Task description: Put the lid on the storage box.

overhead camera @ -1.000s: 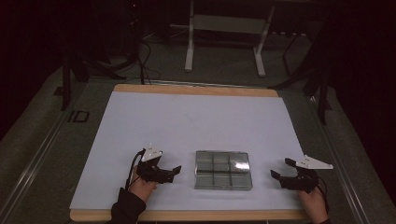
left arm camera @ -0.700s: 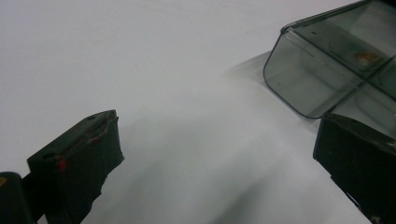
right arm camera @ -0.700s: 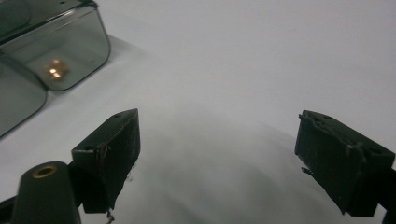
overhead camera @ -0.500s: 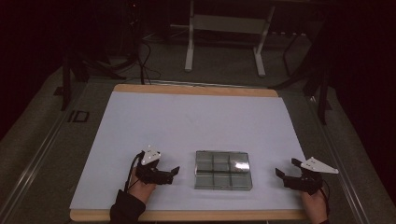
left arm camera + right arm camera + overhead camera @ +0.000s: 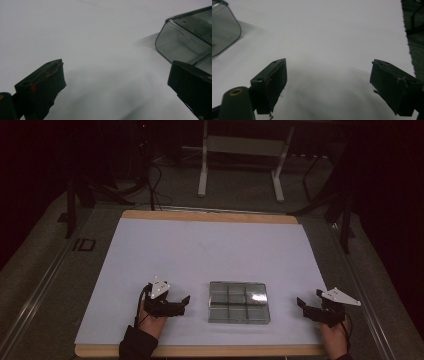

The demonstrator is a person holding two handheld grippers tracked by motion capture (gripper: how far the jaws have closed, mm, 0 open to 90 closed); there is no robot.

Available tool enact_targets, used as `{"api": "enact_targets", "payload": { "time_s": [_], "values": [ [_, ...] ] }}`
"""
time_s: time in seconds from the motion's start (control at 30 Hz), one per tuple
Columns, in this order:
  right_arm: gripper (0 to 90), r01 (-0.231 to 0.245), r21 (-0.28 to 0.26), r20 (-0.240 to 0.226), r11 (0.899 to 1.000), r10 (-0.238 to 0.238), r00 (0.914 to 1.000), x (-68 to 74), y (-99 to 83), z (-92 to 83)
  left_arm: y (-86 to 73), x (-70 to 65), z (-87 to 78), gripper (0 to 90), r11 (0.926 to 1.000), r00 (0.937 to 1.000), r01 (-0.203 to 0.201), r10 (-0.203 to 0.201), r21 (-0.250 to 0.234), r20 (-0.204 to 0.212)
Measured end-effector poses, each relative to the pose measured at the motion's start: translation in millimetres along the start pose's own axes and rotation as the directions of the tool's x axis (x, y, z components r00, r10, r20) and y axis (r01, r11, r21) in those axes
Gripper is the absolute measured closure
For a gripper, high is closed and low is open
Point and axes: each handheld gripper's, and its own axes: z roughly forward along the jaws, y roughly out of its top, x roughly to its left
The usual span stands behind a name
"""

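Nothing looks started: the clear compartment box [image 5: 239, 302] sits untouched on the white mat [image 5: 210, 250] between the two claws, seemingly empty, just right of the gaping left gripper [image 5: 186, 300], well left of the equally spread right gripper [image 5: 300, 302].

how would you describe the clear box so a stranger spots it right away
Look at the white sheet covering the table. Near its front edge, between the two hand-held grippers, lies the clear box. It is a flat, see-through tray split into small compartments, the sheet's sole object besides them.

Black tongs [image 5: 186, 302], a smoky-grey clear box [image 5: 239, 302], white sheet [image 5: 215, 250], tan table edge [image 5: 210, 216].
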Motion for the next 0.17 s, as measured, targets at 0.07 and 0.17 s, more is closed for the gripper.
{"api": "enact_targets", "payload": {
  "time_s": [0.07, 0.17],
  "values": [
    [14.1, -0.004, -0.001, 0.006, 1.000, 0.004, 1.0000, -0.4, 0.0, 0.1, 0.1, -0.1, 0.3, 1.6, 1.0000, 0.9999, 0.004, -0.004, 0.002, -0.012],
    [14.1, -0.009, 0.009, 0.036, 1.000, 0.009, 0.9993, 0.3, 0.3, 1.1, 0.2, -0.4, 0.6, 1.6, 1.0000, 0.9998, 0.006, -0.006, 0.007, -0.019]
  ]
}}
